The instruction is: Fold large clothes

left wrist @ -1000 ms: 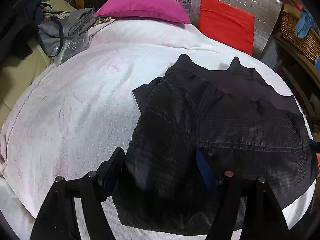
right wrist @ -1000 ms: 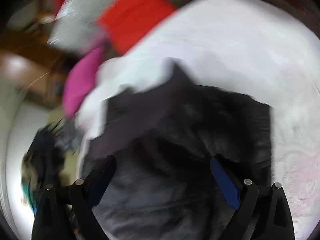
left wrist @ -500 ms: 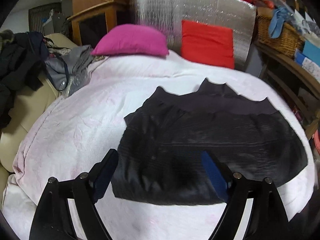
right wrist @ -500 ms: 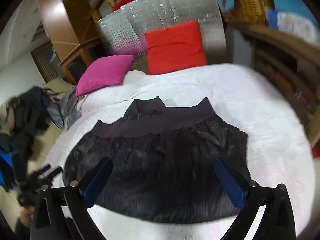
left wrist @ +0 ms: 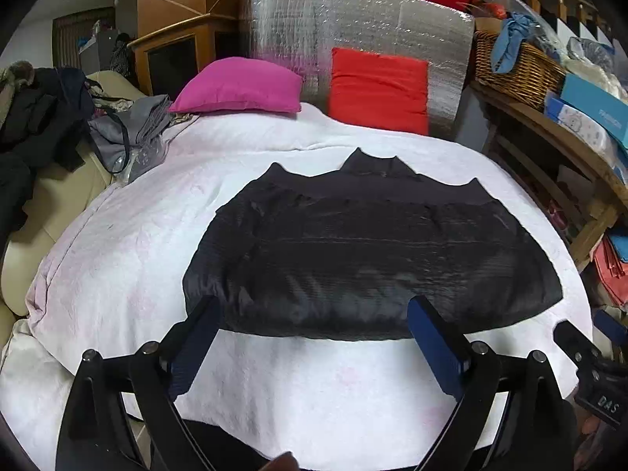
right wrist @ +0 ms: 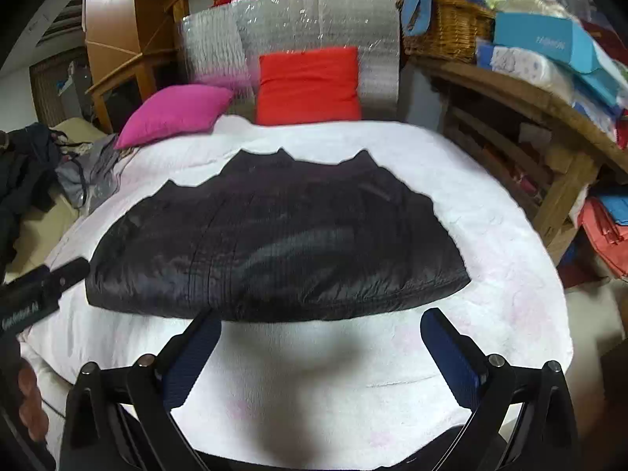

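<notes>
A black quilted jacket (left wrist: 365, 251) lies folded flat on the white blanket (left wrist: 129, 243) of the bed, its dark ribbed hem toward the pillows. My left gripper (left wrist: 314, 314) hovers over the jacket's near edge with its jaws still opening and nothing between them. In the right wrist view the same jacket (right wrist: 274, 247) spreads across the middle of the blanket (right wrist: 490, 259). My right gripper (right wrist: 322, 325) hangs open just short of the near edge, empty. The other gripper shows at each view's side edge.
A pink cushion (left wrist: 239, 86) and a red cushion (left wrist: 378, 88) lean on a silver foil panel (left wrist: 353, 23) at the bed's head. Clothes pile (left wrist: 117, 133) at the left on a beige sofa. Wooden shelves (right wrist: 522, 117) with a wicker basket (right wrist: 443, 27) and boxes stand right.
Both grippers pulled back and rose away from the jacket, which now lies released and flat. The left jaws widened. The right view steadied from a rolled, blurred angle.
</notes>
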A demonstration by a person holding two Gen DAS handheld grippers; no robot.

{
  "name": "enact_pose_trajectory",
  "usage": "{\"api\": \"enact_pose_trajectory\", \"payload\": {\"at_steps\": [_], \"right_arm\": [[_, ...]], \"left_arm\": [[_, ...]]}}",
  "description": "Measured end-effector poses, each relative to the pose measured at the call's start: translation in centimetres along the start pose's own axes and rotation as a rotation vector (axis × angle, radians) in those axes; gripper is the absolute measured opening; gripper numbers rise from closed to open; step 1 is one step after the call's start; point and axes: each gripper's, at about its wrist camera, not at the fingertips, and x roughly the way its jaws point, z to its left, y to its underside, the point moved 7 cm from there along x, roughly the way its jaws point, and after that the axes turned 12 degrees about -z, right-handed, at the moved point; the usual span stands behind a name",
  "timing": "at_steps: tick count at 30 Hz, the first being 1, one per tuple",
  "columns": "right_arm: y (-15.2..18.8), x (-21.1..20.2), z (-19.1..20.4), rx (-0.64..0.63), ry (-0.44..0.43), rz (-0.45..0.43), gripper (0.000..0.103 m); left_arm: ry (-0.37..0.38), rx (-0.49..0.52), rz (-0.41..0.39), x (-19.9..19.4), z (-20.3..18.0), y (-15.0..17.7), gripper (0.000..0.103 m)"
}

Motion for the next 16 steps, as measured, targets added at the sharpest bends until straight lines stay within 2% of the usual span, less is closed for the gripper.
{"api": "enact_pose_trajectory", "payload": {"at_steps": [7,16], "right_arm": [[-0.9,-1.1,0.7,-0.015,-0.015,-0.022,0.103],[-1.0,-1.1,1.0,-0.011,-0.018,-0.021,0.103]], "left_arm": [[0.018,0.029,-0.03,-1.4,-1.3,-0.3,0.101],[0.026,0.041,-0.049,-1.7,-1.7,-0.5,0.101]]}}
